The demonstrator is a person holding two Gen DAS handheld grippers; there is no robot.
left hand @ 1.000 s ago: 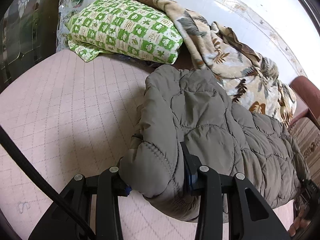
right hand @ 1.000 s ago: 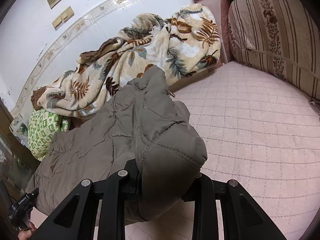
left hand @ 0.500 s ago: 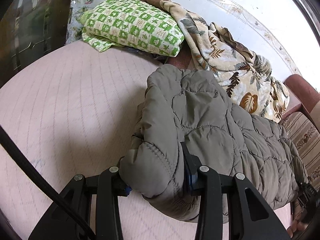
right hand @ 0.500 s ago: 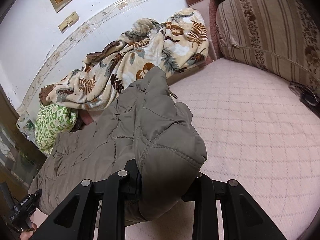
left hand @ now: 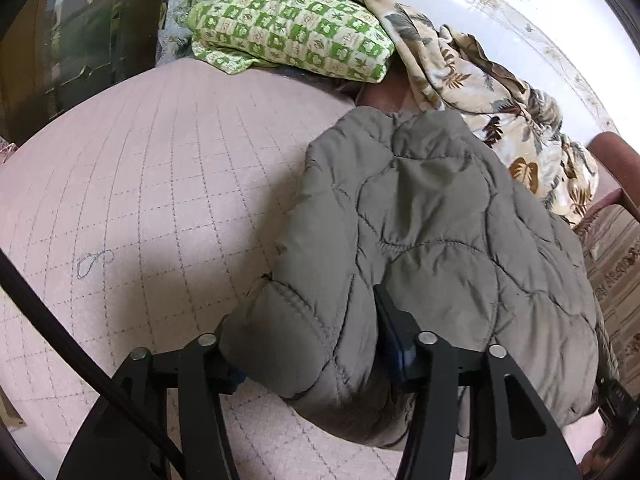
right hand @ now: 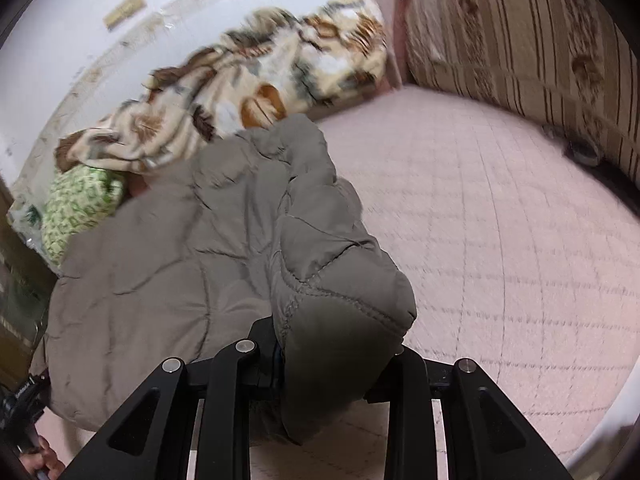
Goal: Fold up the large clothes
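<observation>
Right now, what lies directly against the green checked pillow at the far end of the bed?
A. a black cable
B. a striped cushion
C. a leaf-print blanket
C: the leaf-print blanket drapes over the end of the green checked pillow; nothing striped or black touches it.

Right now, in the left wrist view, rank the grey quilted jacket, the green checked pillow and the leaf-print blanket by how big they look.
1. grey quilted jacket, largest, though it is nearest the camera.
2 and 3. green checked pillow and leaf-print blanket look alike; unranked.
</observation>
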